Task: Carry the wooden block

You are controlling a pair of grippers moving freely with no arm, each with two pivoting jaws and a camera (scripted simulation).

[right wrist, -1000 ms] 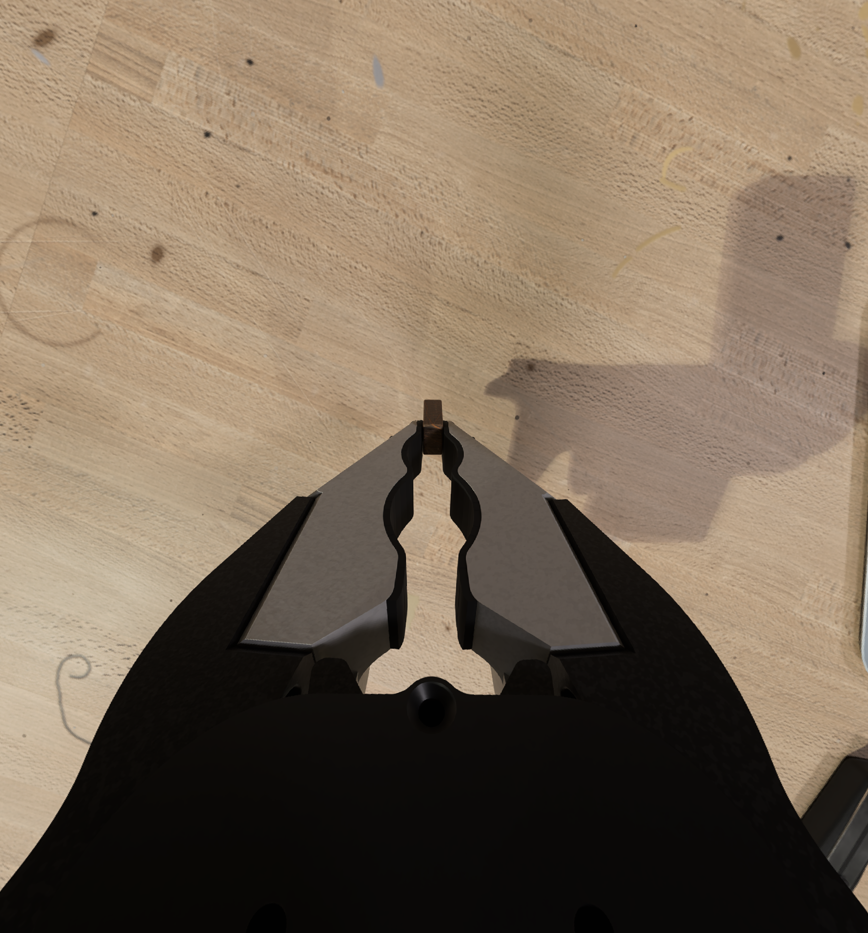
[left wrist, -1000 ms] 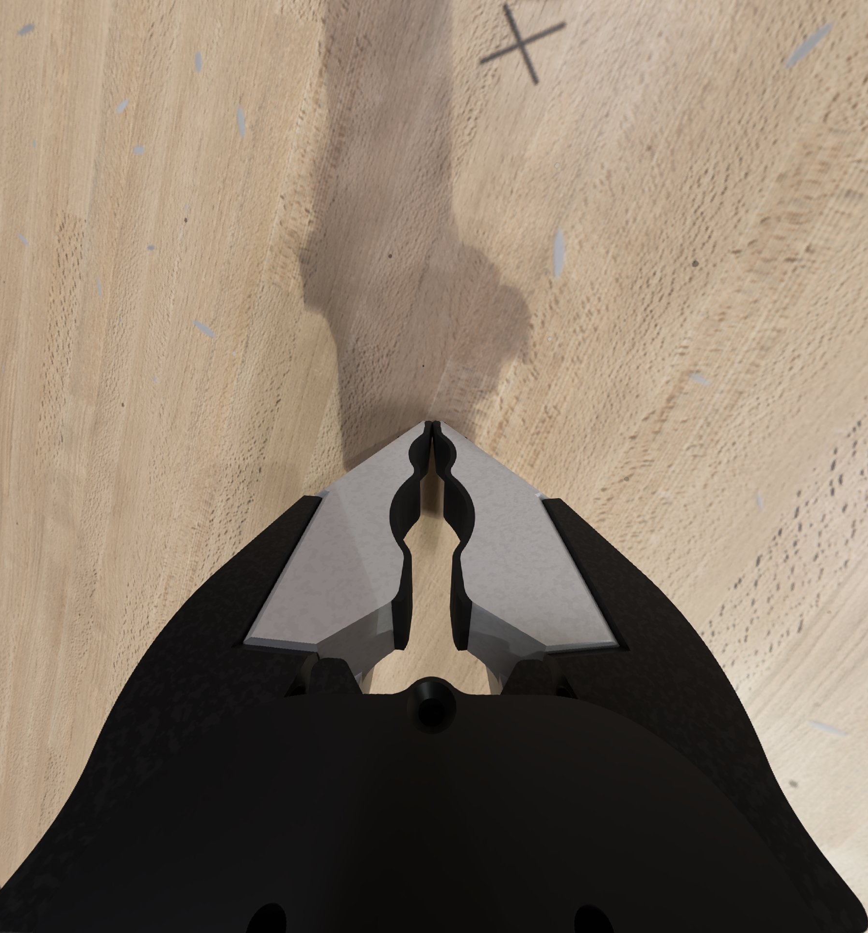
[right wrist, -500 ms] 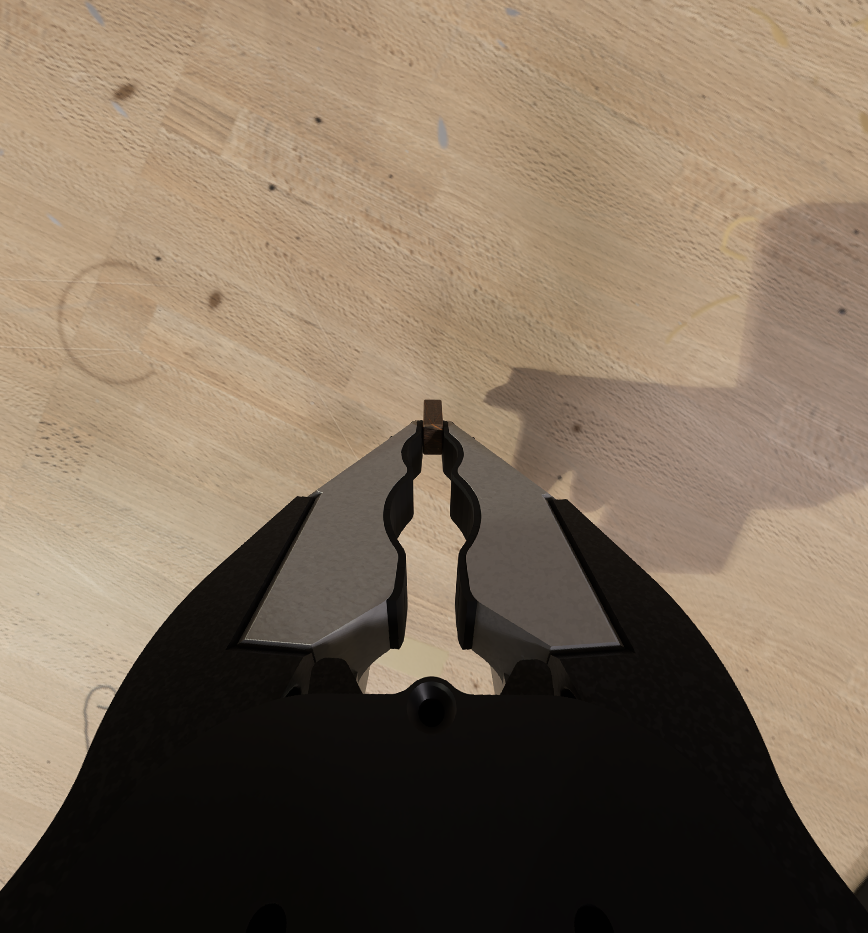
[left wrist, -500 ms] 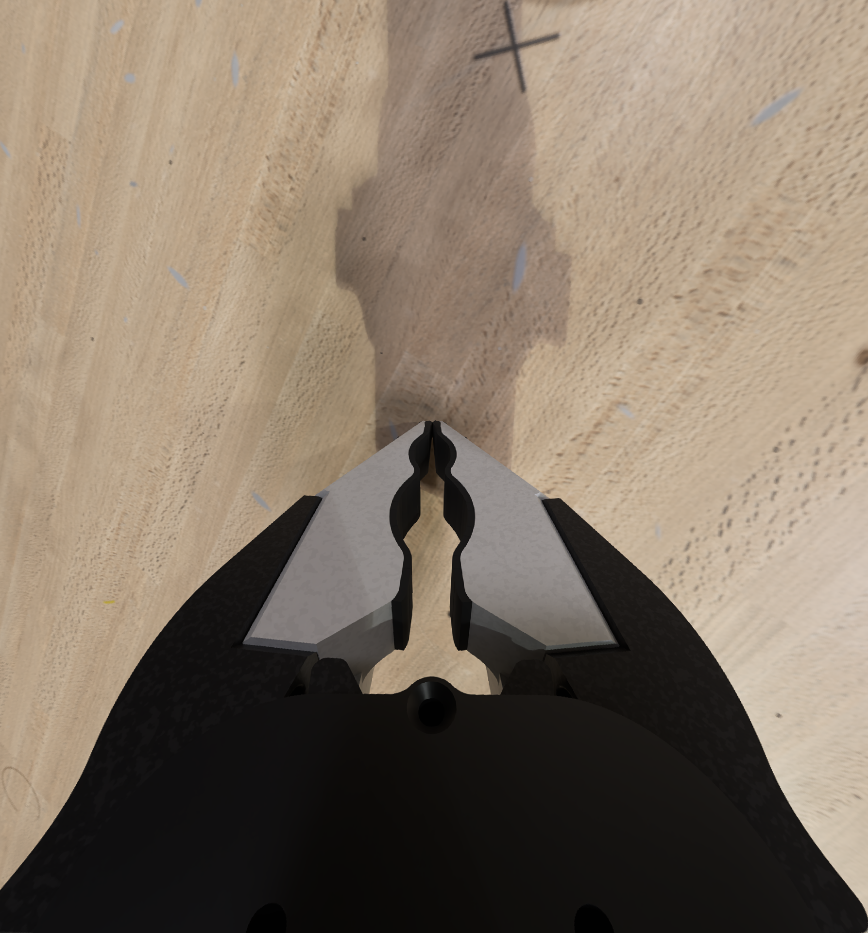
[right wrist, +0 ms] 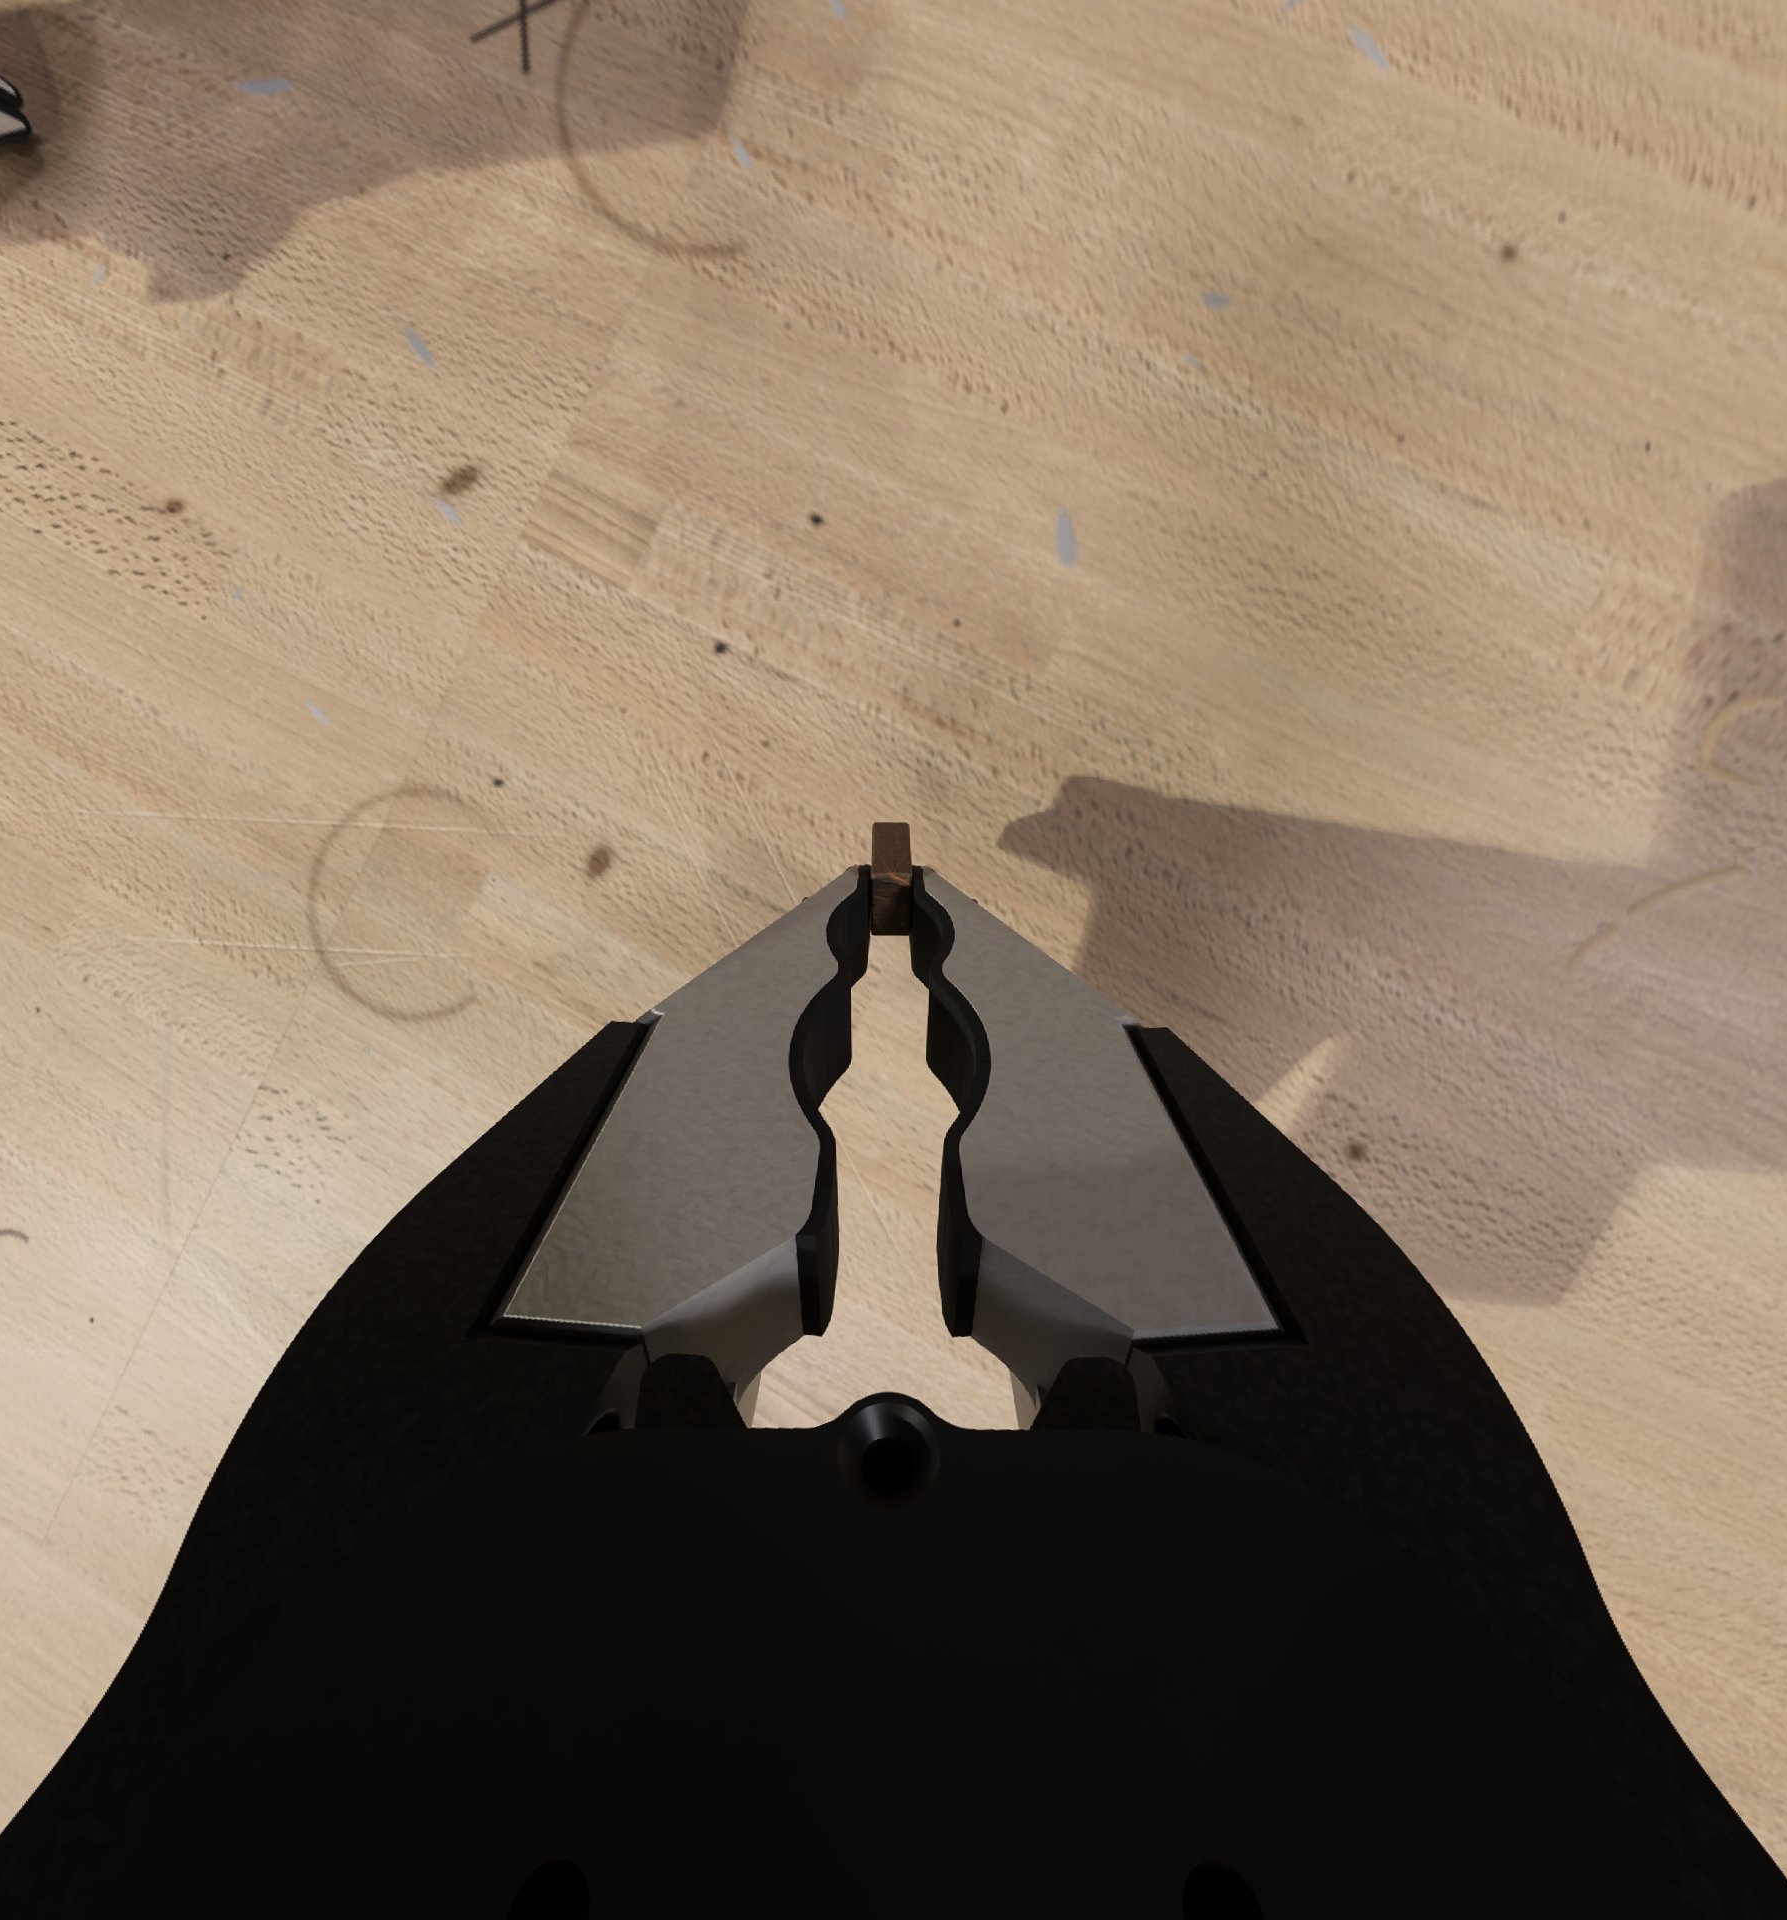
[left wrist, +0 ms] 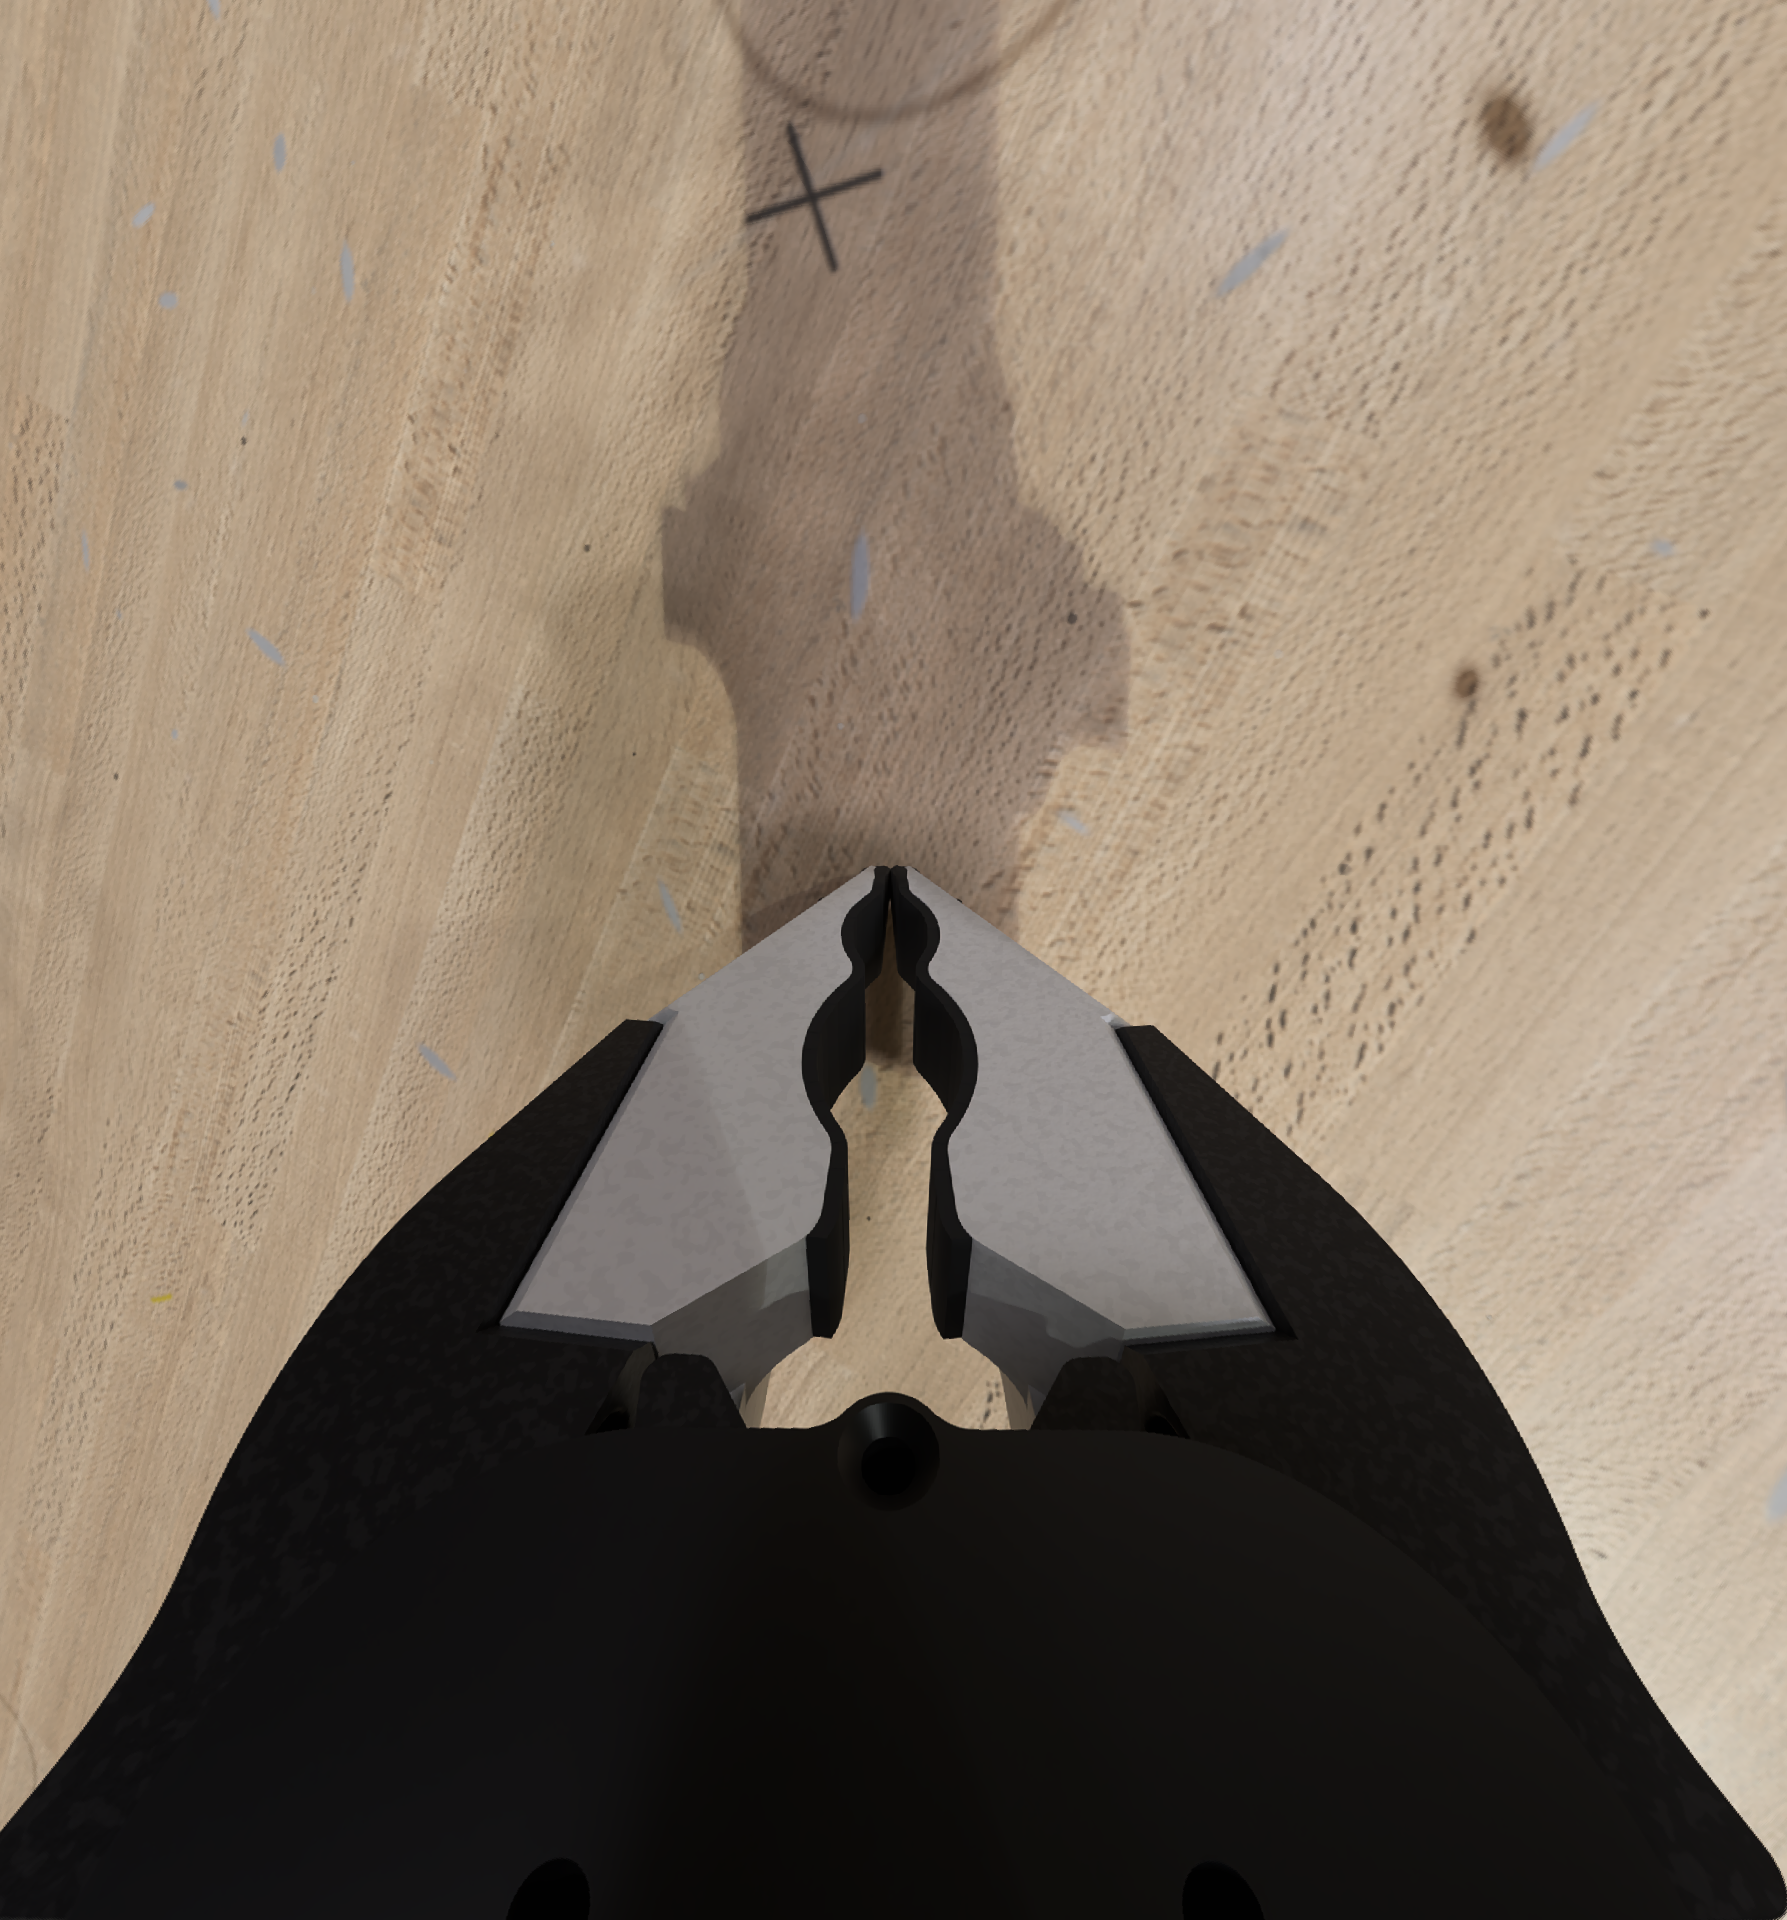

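- The wooden block (right wrist: pixel 890 878) is pinched at the very tips of the right tongs (right wrist: pixel 890 902), a small dark-brown piece that pokes out a little past them.
- It looks clear of the bench (right wrist: pixel 1180 364); the tongs' shadow falls well off to the right on the wood, which suggests the block is held in the air.
- My reading is that the pick-up is done and the carry is under way. No drop-off spot is marked as such in either view, so how much travel is left cannot be told.
- The left tongs (left wrist: pixel 889 883) are pressed together with nothing between them, tips meeting over bare bench.
- Both tongs point steeply down at the bench surface.
- A pencilled cross (left wrist: pixel 812 197) lies ahead of the left tongs, partly in their shadow.
- In the right wrist view, the tip of the left tongs shows at the far upper-left corner, well apart from the block.
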